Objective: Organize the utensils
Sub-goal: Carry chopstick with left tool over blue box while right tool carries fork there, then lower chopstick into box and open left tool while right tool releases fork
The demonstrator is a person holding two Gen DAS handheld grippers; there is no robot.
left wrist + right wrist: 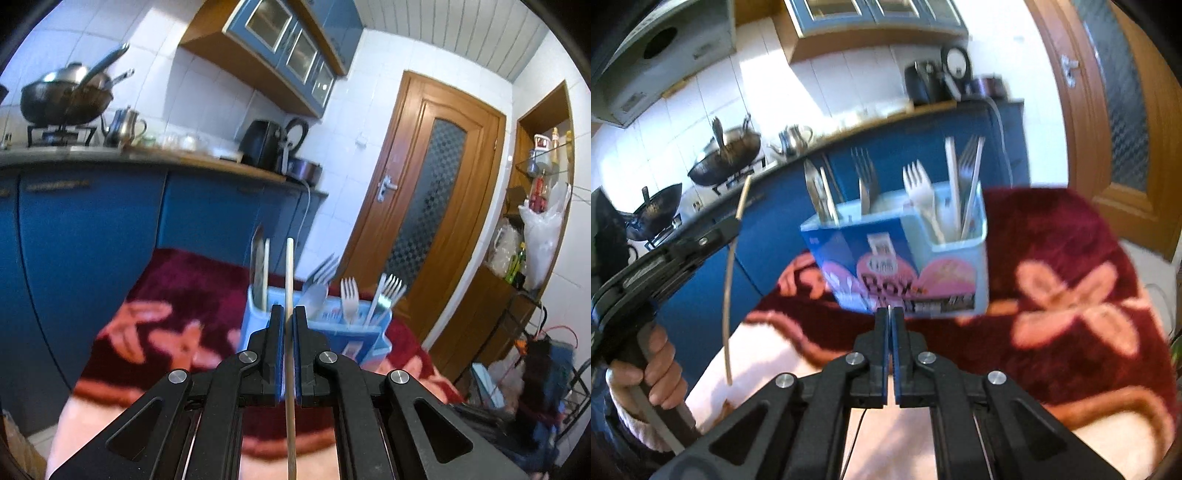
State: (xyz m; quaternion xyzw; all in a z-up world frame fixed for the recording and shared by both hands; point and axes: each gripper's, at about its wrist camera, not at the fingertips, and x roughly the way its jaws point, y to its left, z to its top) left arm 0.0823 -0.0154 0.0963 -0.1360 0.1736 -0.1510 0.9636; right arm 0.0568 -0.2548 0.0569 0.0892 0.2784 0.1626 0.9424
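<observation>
A thin wooden chopstick (290, 266) stands upright between the blue pads of my left gripper (289, 310), which is shut on it. Just beyond it is a light-blue compartmented utensil box (373, 332) holding a knife (257, 273), a spoon and several forks (349, 295). In the right wrist view the box (905, 266) sits straight ahead on the cloth. My right gripper (890, 312) is shut just in front of its near wall, with nothing between the pads. At the left, a hand (653, 373) holds the left gripper (733, 223) with the chopstick (728, 295) hanging through it.
The box rests on a maroon cloth with pink flowers (1067, 310). Blue cabinets (92, 236) and a counter with a wok (62, 99), a kettle (123, 127) and appliances lie behind. A wooden door (432, 199) and cluttered shelves (532, 221) stand at the right.
</observation>
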